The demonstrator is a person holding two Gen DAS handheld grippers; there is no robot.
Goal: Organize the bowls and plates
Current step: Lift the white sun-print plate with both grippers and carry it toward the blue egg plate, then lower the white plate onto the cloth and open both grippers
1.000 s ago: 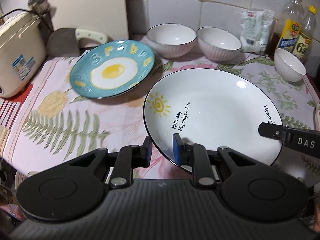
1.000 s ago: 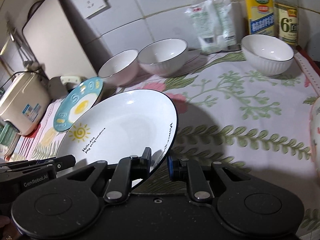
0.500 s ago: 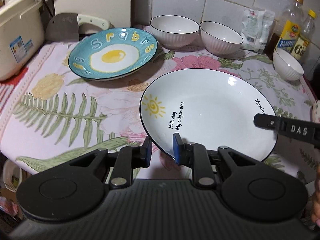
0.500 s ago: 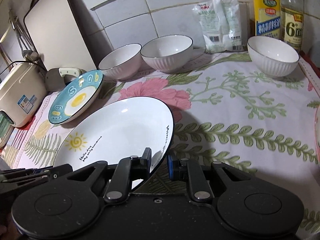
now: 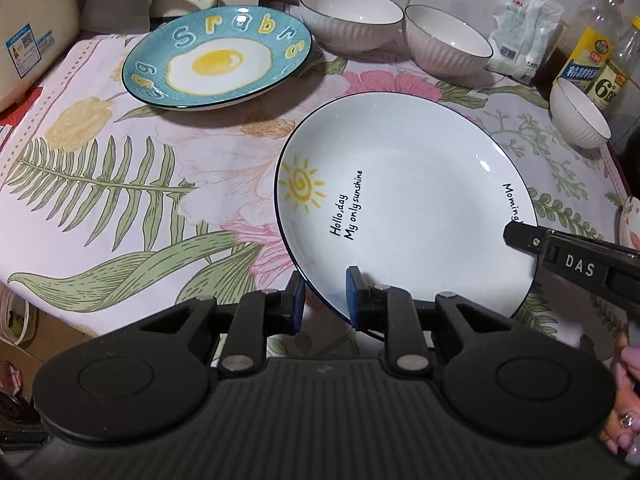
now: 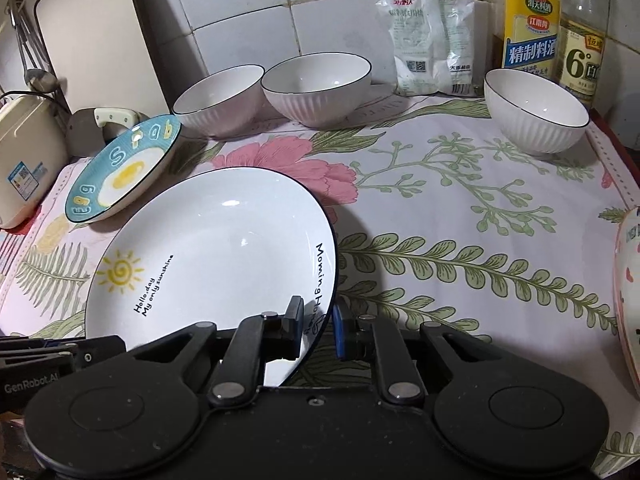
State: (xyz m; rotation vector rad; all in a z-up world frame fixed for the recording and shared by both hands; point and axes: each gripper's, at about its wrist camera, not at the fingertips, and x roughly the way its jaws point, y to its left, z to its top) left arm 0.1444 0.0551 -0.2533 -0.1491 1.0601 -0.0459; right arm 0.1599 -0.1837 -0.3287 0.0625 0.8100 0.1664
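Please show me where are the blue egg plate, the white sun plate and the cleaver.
blue egg plate (image 5: 218, 60): left wrist view, on the yellow yolk at its middle.
white sun plate (image 6: 224, 240): right wrist view, on the bare white middle.
cleaver (image 5: 116, 4): left wrist view, on the grey blade.

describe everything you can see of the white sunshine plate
The white sunshine plate looks like glossy ceramic: shallow, round, with a thin dark rim, a yellow sun drawing and black handwriting. It is tilted above the floral tablecloth. The left claw clamps its near rim and the right claw its opposite rim.
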